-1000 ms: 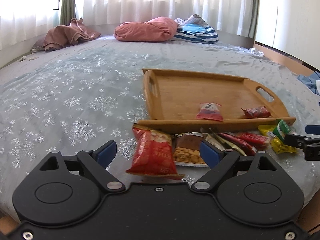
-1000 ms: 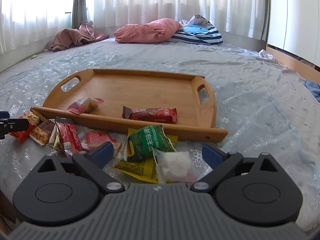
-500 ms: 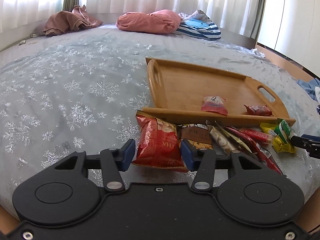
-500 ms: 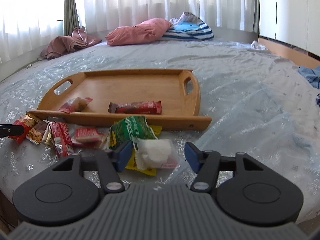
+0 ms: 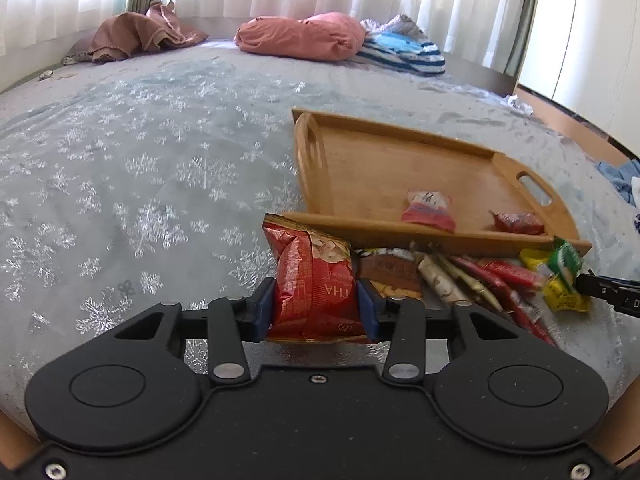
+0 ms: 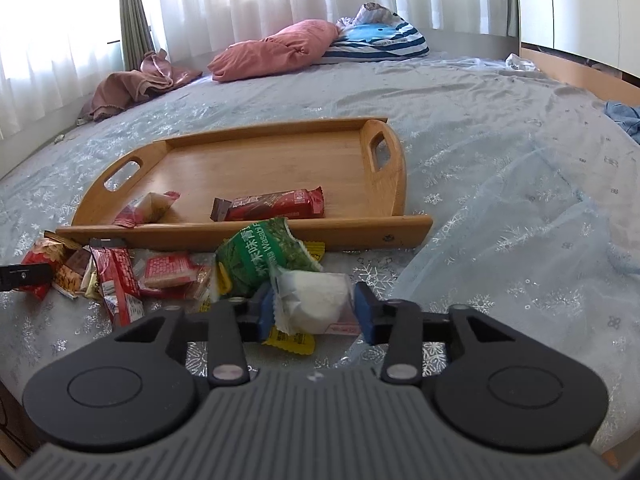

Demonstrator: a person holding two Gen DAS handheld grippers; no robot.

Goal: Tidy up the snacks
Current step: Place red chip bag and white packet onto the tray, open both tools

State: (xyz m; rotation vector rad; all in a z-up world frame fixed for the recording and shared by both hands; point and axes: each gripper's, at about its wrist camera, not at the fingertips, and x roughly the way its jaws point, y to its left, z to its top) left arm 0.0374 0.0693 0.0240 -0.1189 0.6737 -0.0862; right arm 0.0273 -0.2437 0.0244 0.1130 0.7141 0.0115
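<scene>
Both grippers clamp snacks at the near edge of a bamboo tray (image 6: pixel 384 226) on a snowflake-print bedspread (image 5: pixel 132 184).

The left gripper (image 5: pixel 315 305) pinches a red chip bag (image 5: pixel 314 280) between its blue pads, the bag standing just outside the tray's near left corner. The right gripper (image 6: pixel 314 307) squeezes a clear packet holding a white sweet (image 6: pixel 314 304), lying on a yellow wrapper (image 6: pixel 290 338) beside a green wasabi pea packet (image 6: pixel 266 258). Only the right wrist view shows the long red bar (image 6: pixel 270 204) broadside inside the tray, and the tray's right handle from outside; the left wrist view shows that bar end-on, and a pink-and-white candy packet (image 5: pixel 428 210) face-up. Loose red stick packets (image 5: pixel 508 276) lie between the grippers in both views.
</scene>
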